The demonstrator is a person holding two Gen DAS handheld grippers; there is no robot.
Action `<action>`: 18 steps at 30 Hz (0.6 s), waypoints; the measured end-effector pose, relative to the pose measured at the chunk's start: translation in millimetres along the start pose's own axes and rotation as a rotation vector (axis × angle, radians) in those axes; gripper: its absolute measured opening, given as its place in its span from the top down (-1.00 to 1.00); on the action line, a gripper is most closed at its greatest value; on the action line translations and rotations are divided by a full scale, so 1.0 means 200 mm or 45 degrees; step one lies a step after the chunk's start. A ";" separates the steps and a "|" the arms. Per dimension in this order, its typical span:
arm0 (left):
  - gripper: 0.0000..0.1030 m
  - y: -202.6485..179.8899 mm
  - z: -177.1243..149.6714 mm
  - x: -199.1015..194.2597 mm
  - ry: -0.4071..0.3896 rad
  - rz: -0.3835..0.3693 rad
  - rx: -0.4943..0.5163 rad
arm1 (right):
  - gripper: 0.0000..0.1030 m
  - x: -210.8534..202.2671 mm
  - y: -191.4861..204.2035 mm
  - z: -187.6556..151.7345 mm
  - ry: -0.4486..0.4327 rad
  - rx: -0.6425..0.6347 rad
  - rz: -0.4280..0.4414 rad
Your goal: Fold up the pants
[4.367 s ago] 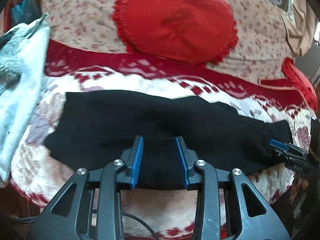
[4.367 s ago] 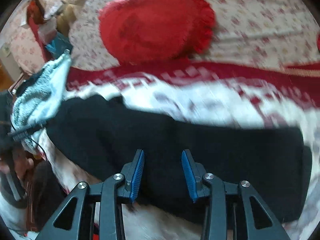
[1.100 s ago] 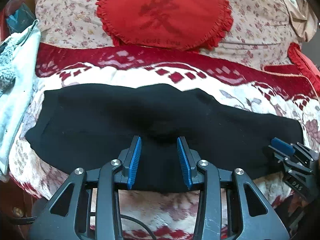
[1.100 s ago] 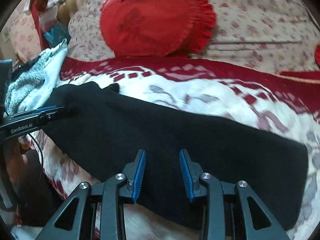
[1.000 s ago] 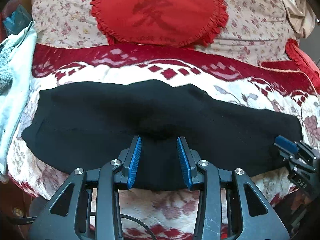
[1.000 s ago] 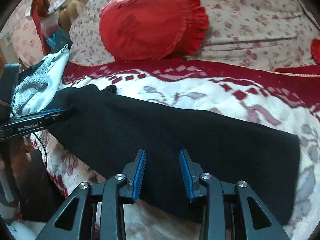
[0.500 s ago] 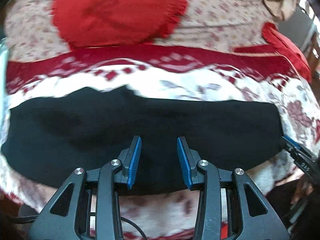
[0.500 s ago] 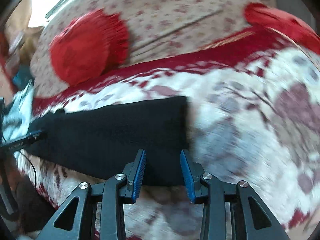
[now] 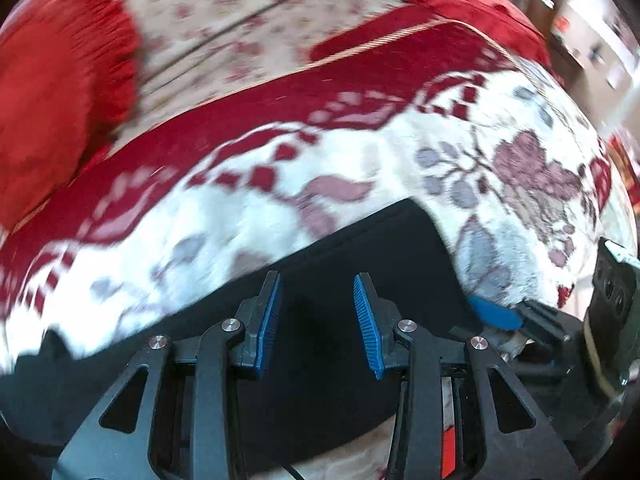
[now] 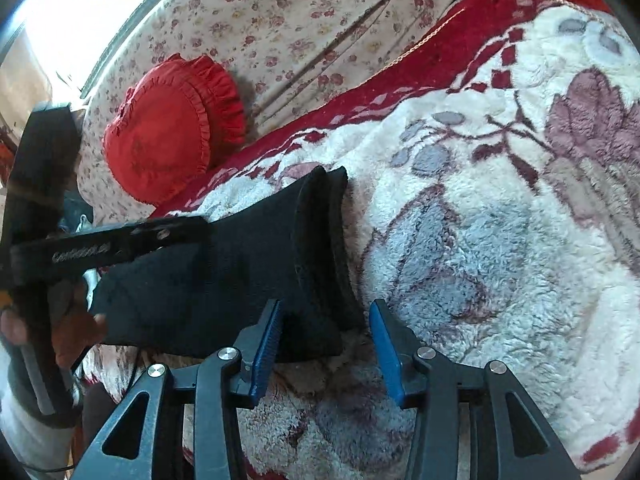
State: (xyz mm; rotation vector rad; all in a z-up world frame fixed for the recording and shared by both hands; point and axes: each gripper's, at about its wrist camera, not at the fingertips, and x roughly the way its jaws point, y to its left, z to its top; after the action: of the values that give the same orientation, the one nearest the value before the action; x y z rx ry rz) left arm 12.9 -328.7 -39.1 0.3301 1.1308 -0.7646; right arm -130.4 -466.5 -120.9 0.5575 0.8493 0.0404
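Note:
Black pants (image 9: pixel 352 264) lie stretched across a fluffy white and red blanket (image 9: pixel 500 152). In the left wrist view my left gripper (image 9: pixel 318 322) hangs open just over the cloth near its right end, with nothing pinched. In the right wrist view the layered end of the pants (image 10: pixel 320 240) reaches down to my right gripper (image 10: pixel 326 354). Its jaws are opening, the near corner of the cloth lies between them, and the pads do not press on it. The left gripper (image 10: pixel 120 240) shows from the side over the pants, held by a hand (image 10: pixel 76 332).
A round red frilled cushion (image 10: pixel 168 136) leans on the floral sofa back (image 10: pixel 280 20). A second red cushion (image 9: pixel 460 0) sits at the far right. The blanket (image 10: pixel 500 240) spreads wide to the right of the pants. The right gripper's blue pad (image 9: pixel 496 316) shows beside the pants' end.
Both views have swung to the right end of the pants and rolled. My left gripper slid right along the cloth. My right gripper's jaws have widened around the near corner.

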 end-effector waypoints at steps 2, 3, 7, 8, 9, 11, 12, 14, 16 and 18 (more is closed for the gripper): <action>0.29 -0.04 0.05 0.04 0.010 -0.042 0.032 | 0.13 0.01 -0.02 0.00 -0.002 0.002 0.018; 0.29 -0.06 0.07 0.05 0.015 -0.055 0.038 | 0.13 0.01 -0.03 0.00 -0.005 0.008 0.033; 0.30 -0.12 0.14 0.14 0.053 -0.074 0.081 | 0.11 0.01 -0.04 0.00 -0.008 0.005 0.050; 0.30 -0.13 0.15 0.17 0.063 -0.081 0.093 | 0.10 0.01 -0.04 0.00 -0.009 0.002 0.051; 0.30 -0.15 0.16 0.18 0.071 -0.092 0.103 | 0.10 0.01 -0.04 -0.01 -0.010 -0.003 0.050; 0.30 -0.17 0.17 0.20 0.073 -0.127 0.118 | 0.09 0.01 -0.03 -0.01 -0.012 -0.015 0.050; 0.30 -0.18 0.18 0.21 0.073 -0.142 0.126 | 0.09 0.02 -0.03 -0.01 -0.013 -0.019 0.052; 0.29 -0.19 0.20 0.23 0.084 -0.157 0.137 | 0.08 0.02 -0.03 0.00 -0.020 -0.024 0.058; 0.30 -0.21 0.22 0.26 0.099 -0.165 0.147 | 0.07 0.03 -0.03 0.00 -0.026 -0.029 0.058; 0.29 -0.24 0.22 0.30 0.115 -0.143 0.182 | 0.05 0.05 -0.02 0.01 -0.031 -0.038 0.055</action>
State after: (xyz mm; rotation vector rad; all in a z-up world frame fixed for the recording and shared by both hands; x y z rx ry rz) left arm 22.3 -410.4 -68.7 0.4271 1.1894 -0.9400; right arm -123.8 -468.4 -128.8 0.5472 0.8116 0.0853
